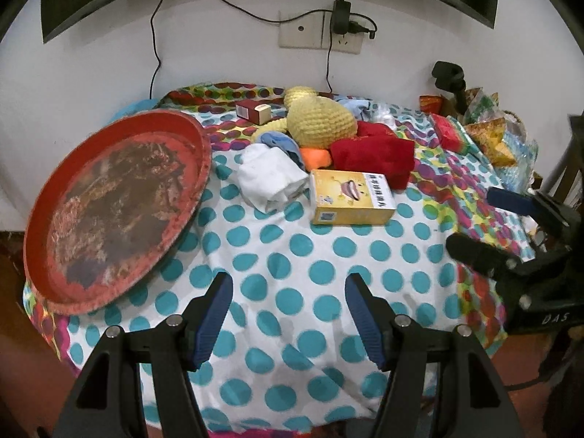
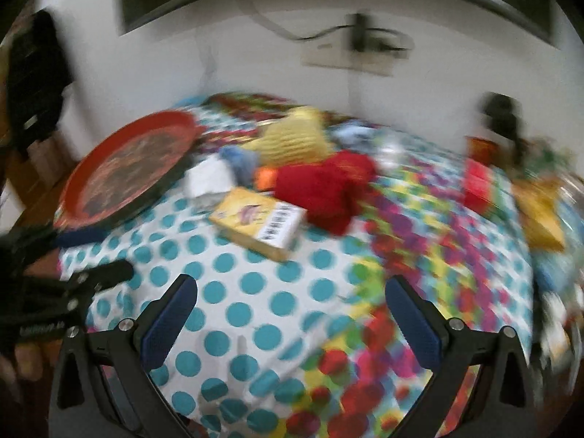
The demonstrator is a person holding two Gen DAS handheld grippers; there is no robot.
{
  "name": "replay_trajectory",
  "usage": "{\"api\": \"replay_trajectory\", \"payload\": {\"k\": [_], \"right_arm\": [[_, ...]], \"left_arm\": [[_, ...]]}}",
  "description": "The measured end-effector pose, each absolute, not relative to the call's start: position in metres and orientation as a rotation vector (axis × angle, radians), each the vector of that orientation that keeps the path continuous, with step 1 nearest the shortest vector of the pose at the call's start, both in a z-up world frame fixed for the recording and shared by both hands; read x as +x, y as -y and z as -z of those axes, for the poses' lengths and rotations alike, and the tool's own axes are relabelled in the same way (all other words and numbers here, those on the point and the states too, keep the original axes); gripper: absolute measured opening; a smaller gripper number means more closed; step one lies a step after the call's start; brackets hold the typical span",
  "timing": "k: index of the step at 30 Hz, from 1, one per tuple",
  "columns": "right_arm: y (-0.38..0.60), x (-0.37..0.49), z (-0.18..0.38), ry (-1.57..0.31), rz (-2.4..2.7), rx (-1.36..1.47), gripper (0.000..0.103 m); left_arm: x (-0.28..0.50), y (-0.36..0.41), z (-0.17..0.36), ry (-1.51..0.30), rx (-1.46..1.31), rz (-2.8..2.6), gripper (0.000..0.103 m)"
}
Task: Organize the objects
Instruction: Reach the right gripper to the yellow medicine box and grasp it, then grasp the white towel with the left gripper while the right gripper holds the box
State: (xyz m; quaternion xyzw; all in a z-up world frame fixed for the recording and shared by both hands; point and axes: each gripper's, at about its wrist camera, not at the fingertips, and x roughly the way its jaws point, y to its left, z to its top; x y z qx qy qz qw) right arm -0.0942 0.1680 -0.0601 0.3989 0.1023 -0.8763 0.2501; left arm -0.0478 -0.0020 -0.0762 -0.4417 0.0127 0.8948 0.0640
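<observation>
A round red tray (image 1: 113, 211) lies at the table's left, also in the blurred right wrist view (image 2: 127, 168). A pile sits behind the middle: a yellow box (image 1: 350, 197) (image 2: 261, 221), a red cloth (image 1: 372, 153) (image 2: 325, 186), a yellow knitted toy (image 1: 317, 120) (image 2: 292, 138), a white cloth (image 1: 270, 179), an orange piece (image 1: 315, 157) and a small red box (image 1: 252, 111). My left gripper (image 1: 288, 288) is open and empty above the dotted tablecloth (image 1: 292, 273). My right gripper (image 2: 292, 288) is open and empty too; it also shows at the right edge of the left wrist view (image 1: 478, 219).
Snack packets (image 1: 489, 135) and a red packet (image 1: 450, 133) crowd the table's right side beside a black stand (image 1: 450, 80). A wall socket with a plugged charger (image 1: 341, 18) and cables is behind. The left gripper shows at the left edge of the right wrist view (image 2: 91, 255).
</observation>
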Motion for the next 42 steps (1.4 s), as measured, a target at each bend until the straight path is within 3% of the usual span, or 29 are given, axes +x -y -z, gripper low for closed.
{"api": "replay_trajectory", "payload": {"k": [8,12,20,23,25,31,42], "right_arm": [[-0.135,-0.149,0.085,-0.324,2.132,1.117,0.101],[-0.110,-0.162,0.094,-0.492,2.042,1.098,0.095],[-0.085,-0.182,0.111,-0.671,1.926,1.064,0.094],[-0.086,-0.182,0.112,-0.660,1.919,1.036,0.087],[-0.088,-0.181,0.113,-0.637,1.909,1.032,0.069],[-0.087,-0.172,0.124,-0.611,1.861,1.042,0.051],[-0.142,-0.171,0.120,-0.442,2.109,1.037,0.050]], "left_arm": [[-0.069,0.009,0.087,-0.076,-1.334,-2.691,0.066],[-0.076,0.008,0.088,-0.110,-1.324,-2.684,0.066],[-0.094,0.008,0.091,-0.087,-1.316,-2.653,0.066],[-0.102,0.006,0.092,-0.058,-1.316,-2.643,0.066],[-0.110,0.005,0.094,-0.043,-1.329,-2.638,0.066],[-0.131,0.001,0.099,0.022,-1.368,-2.621,0.066],[-0.158,-0.014,0.109,0.031,-1.409,-2.637,0.066]]}}
